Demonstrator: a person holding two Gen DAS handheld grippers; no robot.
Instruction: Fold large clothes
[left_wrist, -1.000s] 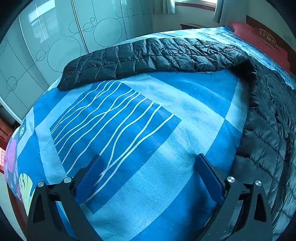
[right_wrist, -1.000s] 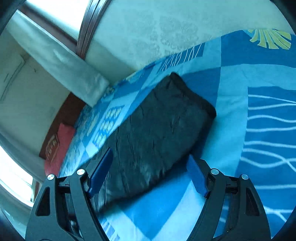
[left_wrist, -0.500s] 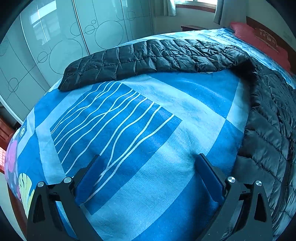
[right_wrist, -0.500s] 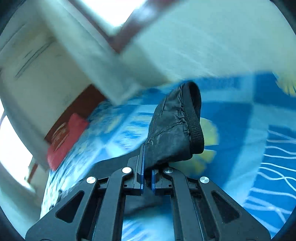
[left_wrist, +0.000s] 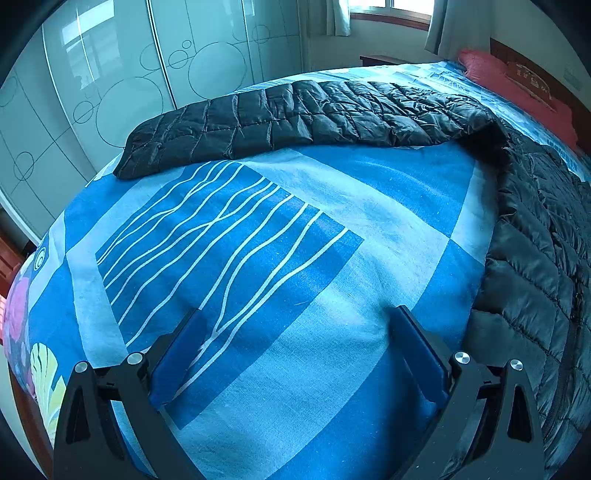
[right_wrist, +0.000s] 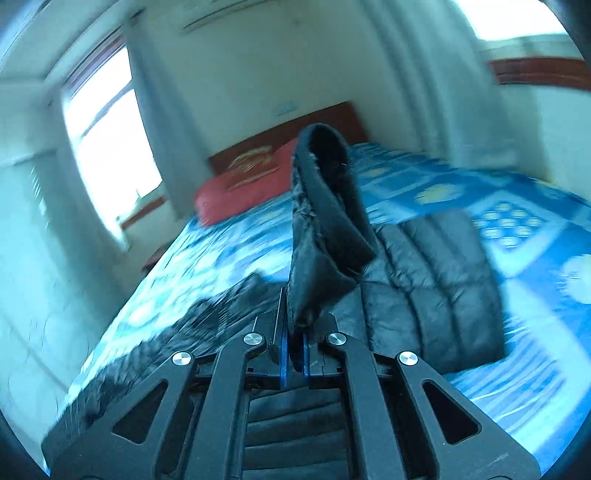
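My right gripper (right_wrist: 292, 354) is clamped on the jacket (right_wrist: 424, 280) cuff (right_wrist: 325, 206), which sticks up ahead of it. My left gripper (left_wrist: 295, 354) gapes over bare bedsheet (left_wrist: 332, 229); the other sleeve (left_wrist: 295, 122) stretches crosswise beyond, cuff pointing left.

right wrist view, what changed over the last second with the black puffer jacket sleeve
The right gripper, open above the black quilted puffer jacket's sleeve a second ago, has shut on its cuff end and lifted it off the blue patterned bedsheet, swinging toward the red pillow. The left gripper stayed open and unmoved.
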